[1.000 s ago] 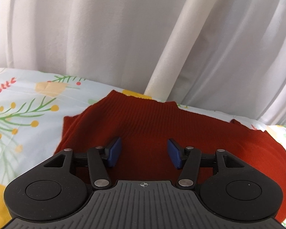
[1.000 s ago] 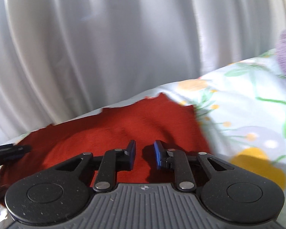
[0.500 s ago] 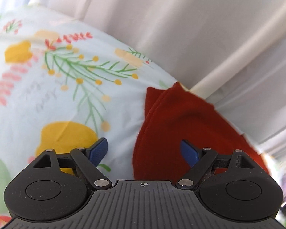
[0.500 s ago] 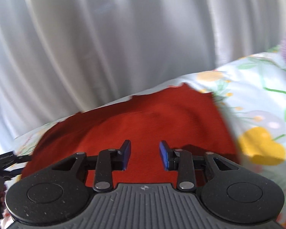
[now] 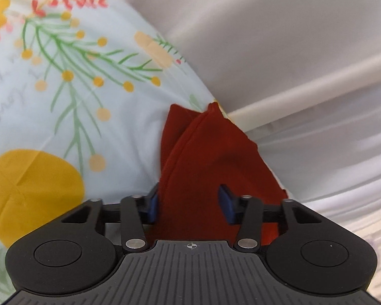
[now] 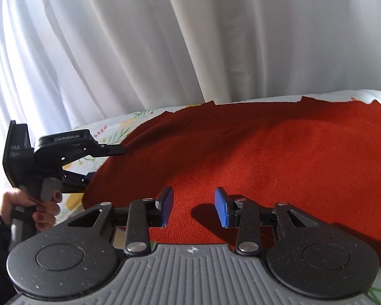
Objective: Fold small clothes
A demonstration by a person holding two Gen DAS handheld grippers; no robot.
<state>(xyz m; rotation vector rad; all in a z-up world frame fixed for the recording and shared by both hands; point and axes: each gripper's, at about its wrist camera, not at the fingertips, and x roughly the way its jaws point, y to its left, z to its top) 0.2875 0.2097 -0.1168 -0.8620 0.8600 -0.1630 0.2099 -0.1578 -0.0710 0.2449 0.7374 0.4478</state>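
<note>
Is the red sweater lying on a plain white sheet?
No, the red sweater lies on a pale sheet printed with yellow flowers and green stems.

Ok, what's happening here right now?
A person is folding a red knit garment on a floral sheet. The left hand-held gripper straddles the garment's left edge, its jaws just closing in, though the pads don't look pressed yet. The right hand-held gripper hovers over the middle, jaws just opened, nothing between them.
</note>
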